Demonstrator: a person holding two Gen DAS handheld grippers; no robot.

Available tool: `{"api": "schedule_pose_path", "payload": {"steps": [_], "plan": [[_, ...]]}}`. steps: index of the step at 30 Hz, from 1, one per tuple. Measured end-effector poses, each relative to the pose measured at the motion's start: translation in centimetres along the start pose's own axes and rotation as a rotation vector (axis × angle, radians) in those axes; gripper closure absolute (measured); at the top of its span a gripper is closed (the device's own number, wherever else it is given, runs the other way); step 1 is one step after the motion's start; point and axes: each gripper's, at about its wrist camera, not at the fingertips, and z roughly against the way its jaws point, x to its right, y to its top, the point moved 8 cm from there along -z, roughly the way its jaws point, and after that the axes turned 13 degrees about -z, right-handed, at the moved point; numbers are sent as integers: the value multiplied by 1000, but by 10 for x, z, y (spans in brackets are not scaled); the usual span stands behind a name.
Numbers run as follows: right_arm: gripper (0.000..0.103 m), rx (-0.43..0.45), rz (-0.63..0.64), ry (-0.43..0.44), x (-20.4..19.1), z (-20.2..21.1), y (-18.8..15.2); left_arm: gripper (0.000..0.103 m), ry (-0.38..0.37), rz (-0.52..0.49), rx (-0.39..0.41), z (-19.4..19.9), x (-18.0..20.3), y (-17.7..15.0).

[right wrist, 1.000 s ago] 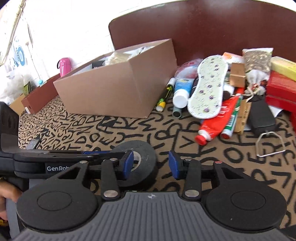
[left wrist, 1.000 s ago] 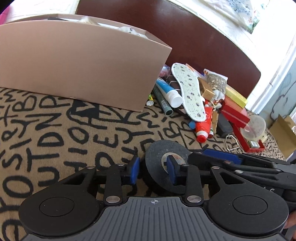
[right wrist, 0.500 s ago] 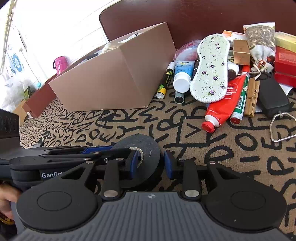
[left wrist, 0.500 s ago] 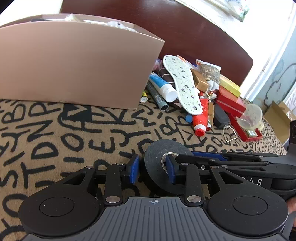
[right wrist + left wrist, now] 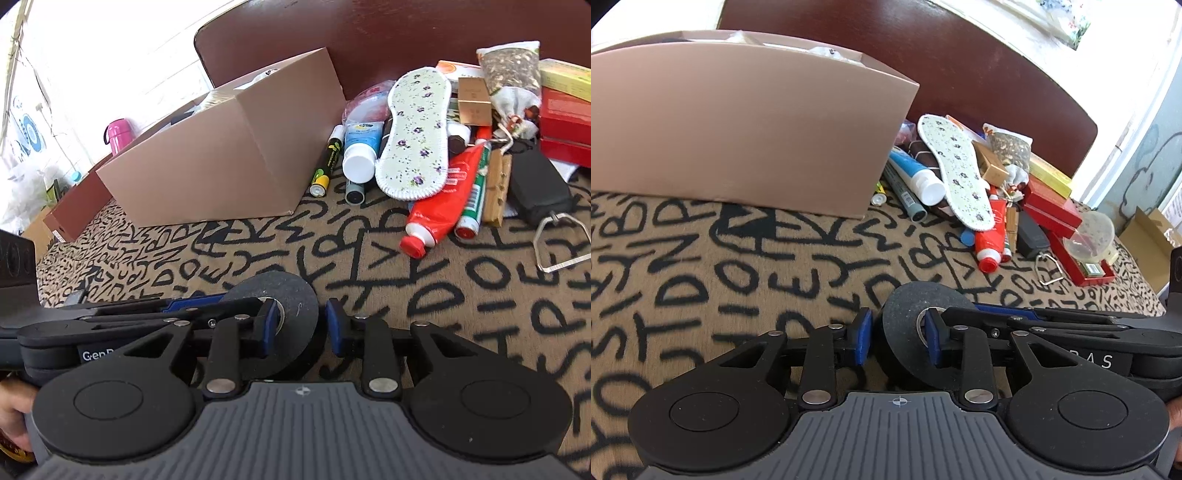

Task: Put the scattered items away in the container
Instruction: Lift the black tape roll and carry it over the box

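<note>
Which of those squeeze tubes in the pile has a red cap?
The big red tube, lying below the flowered insole. The blue tube beside the cardboard box has a white cap instead.

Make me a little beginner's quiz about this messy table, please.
1. True or false: the flowered insole lies inside the cardboard box.
2. Which thing lies closest to the box? A) the battery B) the wire clip C) the red tube
3. What colour is the cap of the blue tube?

Key: 1. False, it lies on the pile beside the box. 2. A. 3. White.
</note>
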Motion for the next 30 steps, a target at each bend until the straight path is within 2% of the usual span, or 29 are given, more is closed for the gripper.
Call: {"api": "schedule_pose_path", "payload": {"steps": [6, 11, 18, 24, 30], "plan": [[71, 19, 26, -4, -7, 22, -7, 74, -6, 26, 28, 19, 11, -5], [71, 70, 75, 29, -27, 39, 5, 74, 24, 0, 97, 45, 13, 14], [71, 158, 165, 89, -74, 52, 45, 74, 77, -35, 213, 83, -1, 63], [71, 217, 209, 140, -113, 51, 92, 74, 121, -50, 305, 105, -22, 114], [71, 243, 234, 150, -142, 27, 142, 73, 125, -42, 336, 104, -56, 165]]}}
